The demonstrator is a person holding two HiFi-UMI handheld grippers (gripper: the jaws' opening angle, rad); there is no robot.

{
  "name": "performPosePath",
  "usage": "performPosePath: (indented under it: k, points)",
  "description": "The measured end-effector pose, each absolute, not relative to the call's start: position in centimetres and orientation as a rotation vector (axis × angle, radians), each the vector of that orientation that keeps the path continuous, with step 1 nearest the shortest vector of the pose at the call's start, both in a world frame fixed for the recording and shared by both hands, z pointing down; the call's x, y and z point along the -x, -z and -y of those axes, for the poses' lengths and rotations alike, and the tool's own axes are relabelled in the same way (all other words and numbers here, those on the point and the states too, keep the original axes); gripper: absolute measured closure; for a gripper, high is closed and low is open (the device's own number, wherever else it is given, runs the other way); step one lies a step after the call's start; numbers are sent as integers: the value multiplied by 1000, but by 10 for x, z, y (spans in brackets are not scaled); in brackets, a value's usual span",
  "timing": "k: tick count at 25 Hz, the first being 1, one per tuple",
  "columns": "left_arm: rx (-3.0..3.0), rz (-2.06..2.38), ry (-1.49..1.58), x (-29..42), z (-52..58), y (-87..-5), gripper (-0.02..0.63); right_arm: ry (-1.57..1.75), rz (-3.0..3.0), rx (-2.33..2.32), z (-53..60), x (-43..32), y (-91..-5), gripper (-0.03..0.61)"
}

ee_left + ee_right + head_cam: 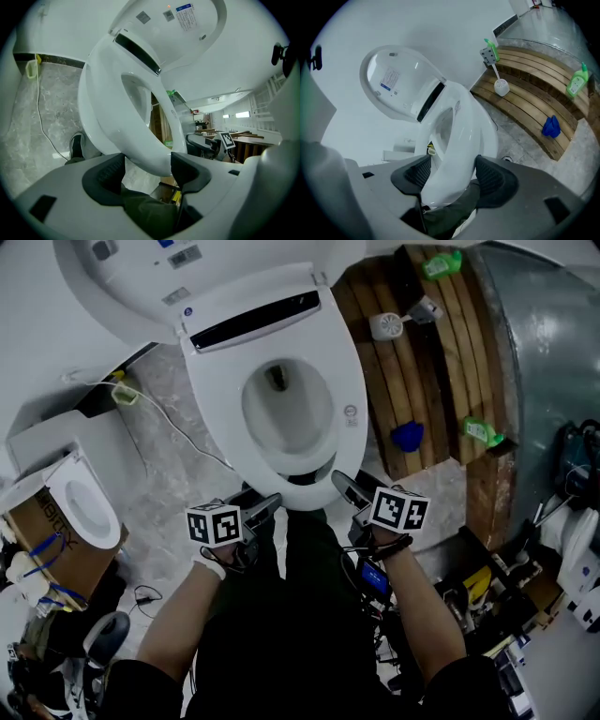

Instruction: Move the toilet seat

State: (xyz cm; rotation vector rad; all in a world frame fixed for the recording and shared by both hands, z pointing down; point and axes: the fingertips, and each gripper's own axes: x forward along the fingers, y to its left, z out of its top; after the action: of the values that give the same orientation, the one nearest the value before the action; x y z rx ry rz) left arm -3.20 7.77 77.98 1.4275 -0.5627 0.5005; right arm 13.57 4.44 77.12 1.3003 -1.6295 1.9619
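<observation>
The white toilet seat (217, 418) lies over the bowl, and its lid (122, 277) stands open behind it. My left gripper (267, 506) and right gripper (342, 487) both meet the seat's front rim, left and right of its middle. In the left gripper view the toilet seat (103, 108) rim fills the gap of the left gripper (145, 171), pressed by both dark pads (187, 171). The right gripper (450, 176) holds the toilet seat (464, 136) the same way. The seat's front looks raised off the bowl.
A curved wooden platform (441, 362) at the right carries green bottles (483, 432), a white brush holder (386, 326) and a blue cloth (407, 437). A second seat (80, 507) rests on a cardboard box at left. A cable (178, 427) crosses the floor. Tools (487, 596) clutter the lower right.
</observation>
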Motion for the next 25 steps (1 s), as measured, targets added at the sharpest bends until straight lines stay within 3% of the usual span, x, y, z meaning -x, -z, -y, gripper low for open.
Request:
performPosePath:
  k: [25]
  points:
    - [-1504,608,-260,42,-31,-645,311,-2005,1846,-1435,6,-129,-628,284]
